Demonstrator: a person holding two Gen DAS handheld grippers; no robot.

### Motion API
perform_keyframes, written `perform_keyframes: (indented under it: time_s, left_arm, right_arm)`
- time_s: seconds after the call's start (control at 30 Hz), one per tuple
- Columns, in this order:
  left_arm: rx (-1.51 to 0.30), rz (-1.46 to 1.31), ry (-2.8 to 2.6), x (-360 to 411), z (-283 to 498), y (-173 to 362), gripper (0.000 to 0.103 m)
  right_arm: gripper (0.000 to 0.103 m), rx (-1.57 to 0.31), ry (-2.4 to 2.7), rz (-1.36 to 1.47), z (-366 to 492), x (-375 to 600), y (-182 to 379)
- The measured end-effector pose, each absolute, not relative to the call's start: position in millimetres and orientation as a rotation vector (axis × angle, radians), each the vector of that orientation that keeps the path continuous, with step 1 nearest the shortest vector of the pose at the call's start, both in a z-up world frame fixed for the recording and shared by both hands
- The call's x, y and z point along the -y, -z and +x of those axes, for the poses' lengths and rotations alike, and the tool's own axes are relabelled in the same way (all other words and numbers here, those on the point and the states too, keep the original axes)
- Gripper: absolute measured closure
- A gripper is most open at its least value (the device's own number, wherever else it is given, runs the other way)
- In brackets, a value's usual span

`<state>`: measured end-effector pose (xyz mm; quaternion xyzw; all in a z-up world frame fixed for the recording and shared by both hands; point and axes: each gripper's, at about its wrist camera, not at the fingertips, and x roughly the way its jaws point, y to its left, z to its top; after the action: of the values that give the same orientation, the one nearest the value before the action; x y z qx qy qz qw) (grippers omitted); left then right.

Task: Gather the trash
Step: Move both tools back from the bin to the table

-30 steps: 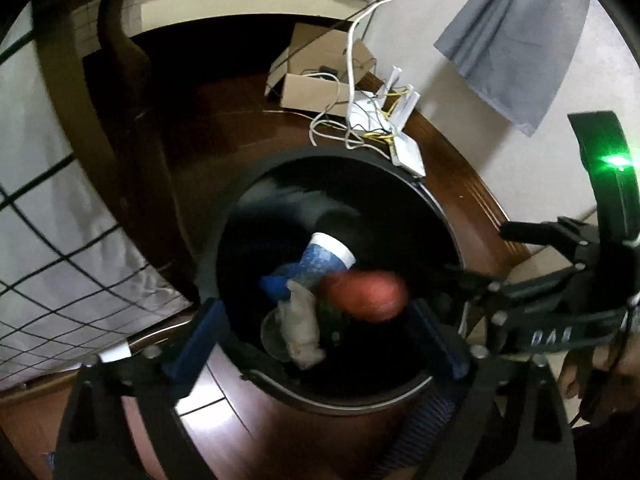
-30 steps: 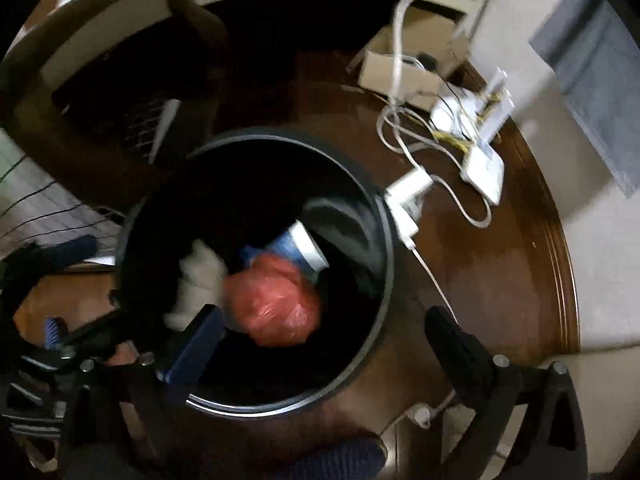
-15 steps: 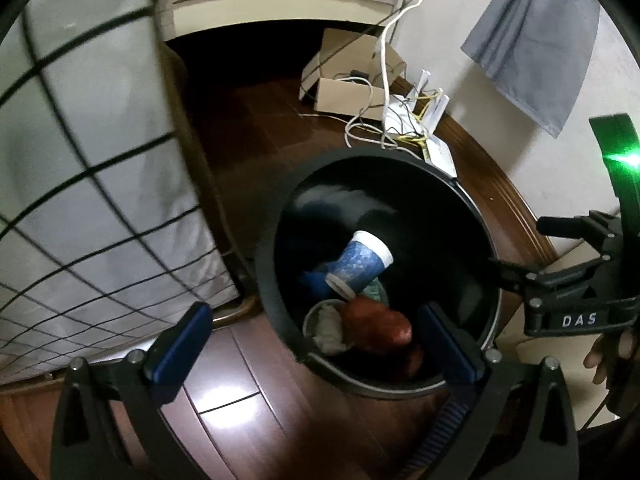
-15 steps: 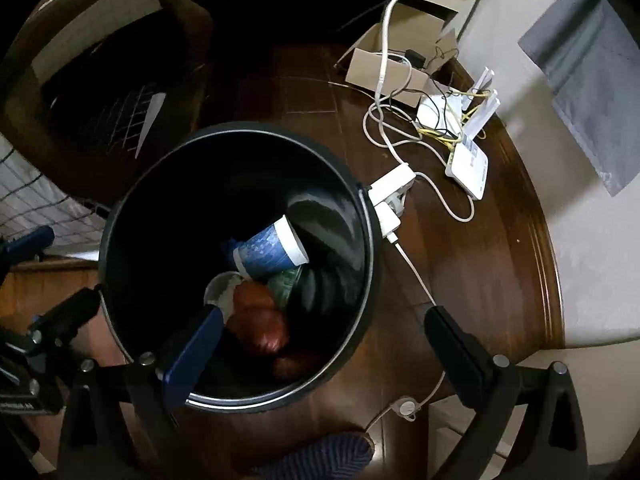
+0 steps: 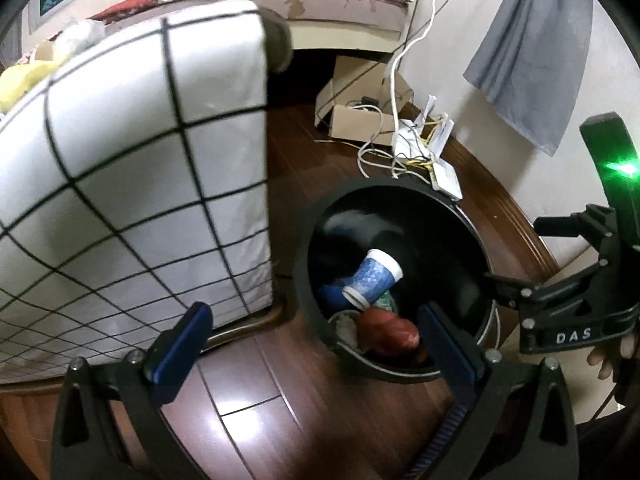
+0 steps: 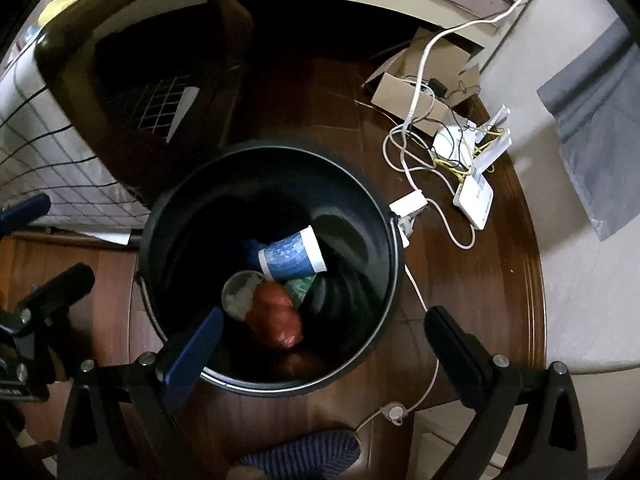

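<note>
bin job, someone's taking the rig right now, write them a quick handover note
Left gripper: open, empty, above the floor beside the bin.
Right gripper: open, empty, over the bin's near rim.
In the bin: red bag, blue paper cup, a white wad, a green wrapper.
Done: those pieces are in.
Left: no loose trash shows on the floor in either view; the cardboard box and router by the wall have cables attached, so probably not trash. Look around the room for more.
</note>
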<state>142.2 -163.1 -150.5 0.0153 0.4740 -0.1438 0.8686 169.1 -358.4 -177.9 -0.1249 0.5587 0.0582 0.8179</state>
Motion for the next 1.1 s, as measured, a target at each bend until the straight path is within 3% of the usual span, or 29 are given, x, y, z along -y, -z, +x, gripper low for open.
perform_keyframes:
  time_s: [0.6,1.1]
  left_arm:
    - [-0.906,0.007,0.223,118,124,107,0.001]
    - [-0.773,-0.059,0.093,47,126,52,0.001]
  right_arm:
    - [0.001,-1.095,-0.267,-0.387,162,302,131]
    - [0.001,-0.824,-0.419,-0.216,177,262,53]
